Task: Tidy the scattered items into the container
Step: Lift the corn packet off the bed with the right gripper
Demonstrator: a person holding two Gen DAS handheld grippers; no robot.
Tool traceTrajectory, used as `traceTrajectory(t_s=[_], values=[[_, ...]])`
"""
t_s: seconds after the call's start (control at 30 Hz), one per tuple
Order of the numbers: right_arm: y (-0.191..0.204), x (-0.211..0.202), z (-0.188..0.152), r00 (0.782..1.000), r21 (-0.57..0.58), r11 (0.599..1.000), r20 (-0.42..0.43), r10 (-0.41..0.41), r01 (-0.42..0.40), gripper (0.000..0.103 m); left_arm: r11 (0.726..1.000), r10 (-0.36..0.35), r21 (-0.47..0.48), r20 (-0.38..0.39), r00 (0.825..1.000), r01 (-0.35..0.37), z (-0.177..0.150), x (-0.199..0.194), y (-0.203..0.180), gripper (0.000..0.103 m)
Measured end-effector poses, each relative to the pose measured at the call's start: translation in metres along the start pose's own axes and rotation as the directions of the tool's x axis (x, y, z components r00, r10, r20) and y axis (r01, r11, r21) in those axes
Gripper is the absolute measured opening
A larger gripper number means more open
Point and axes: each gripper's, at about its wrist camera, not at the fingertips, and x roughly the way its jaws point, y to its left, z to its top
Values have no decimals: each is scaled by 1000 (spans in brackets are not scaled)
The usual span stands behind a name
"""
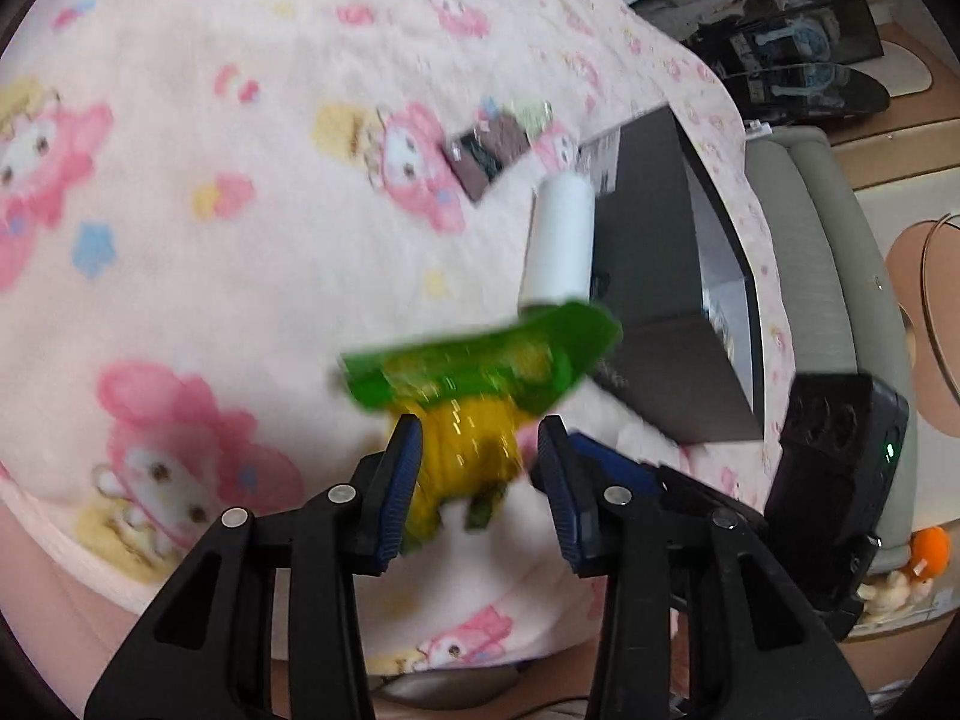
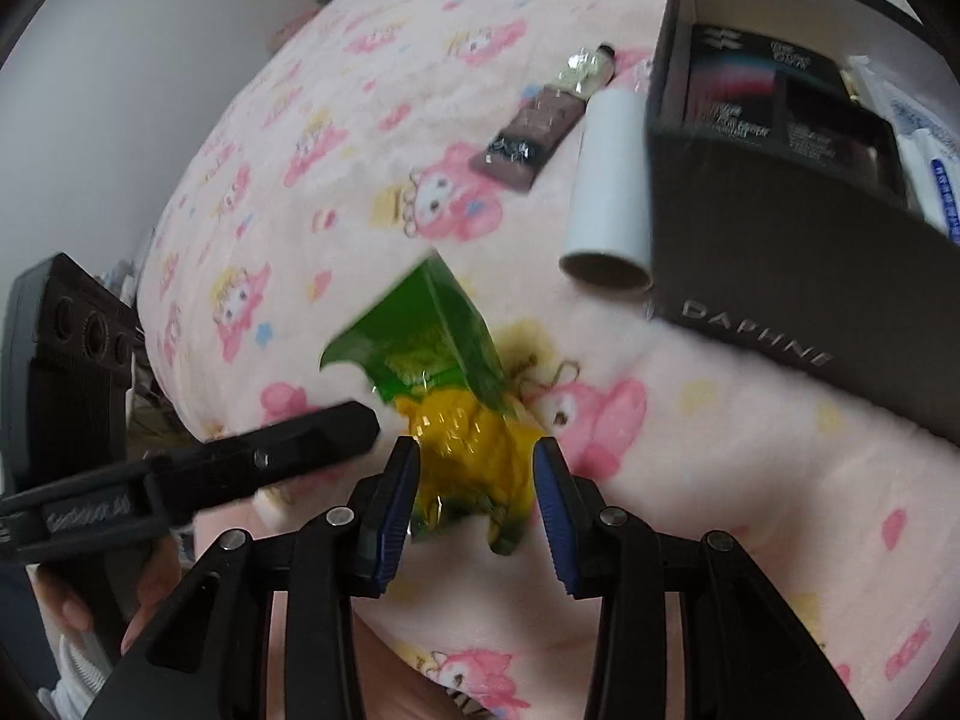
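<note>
A crinkly snack packet [image 1: 480, 384], green on top and yellow below, hangs just above the pink cartoon blanket [image 1: 210, 210]. My left gripper [image 1: 480, 426] is shut on its yellow part. In the right wrist view the same packet [image 2: 468, 444] fills the gap of my right gripper [image 2: 475, 447], which is also shut on it. One black finger [image 2: 324, 432] of the left tool touches the packet from the left. The black open box [image 2: 780, 276] marked DAPHNE lies to the right, with dark cartons and a white pack inside. In the left wrist view the box [image 1: 654, 252] is ahead to the right.
A white tube [image 2: 612, 180] lies against the box's left wall, and a brown wrapped bar [image 2: 528, 132] lies beyond it. The right tool's black housing [image 1: 840, 462] sits at the right. A hand [image 2: 150, 588] grips the left tool. Grey padding [image 1: 828, 300] borders the bed.
</note>
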Motion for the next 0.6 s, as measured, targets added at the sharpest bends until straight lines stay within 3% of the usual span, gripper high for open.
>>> traceTrajectory(t_s=[0.13,0.27,0.43,0.6], values=[[9,-1,-2,999,-54,998,-29,29,-30,35,997,65,46,34,997,-66,20,-9,-2,39],[6,15,-10,994,-31,999,-99,36,-39,35,991,77,107,55,996,-82,39,-8,-14,40],[-6,50,-21,977,4,1000,-215,-8,9,35,986,72,149,-10,997,-70,43,21,-21,40],[-18,60,-18,984,91,995,-171,57,-42,35,974,50,224,-29,998,-42,27,27,-29,40]])
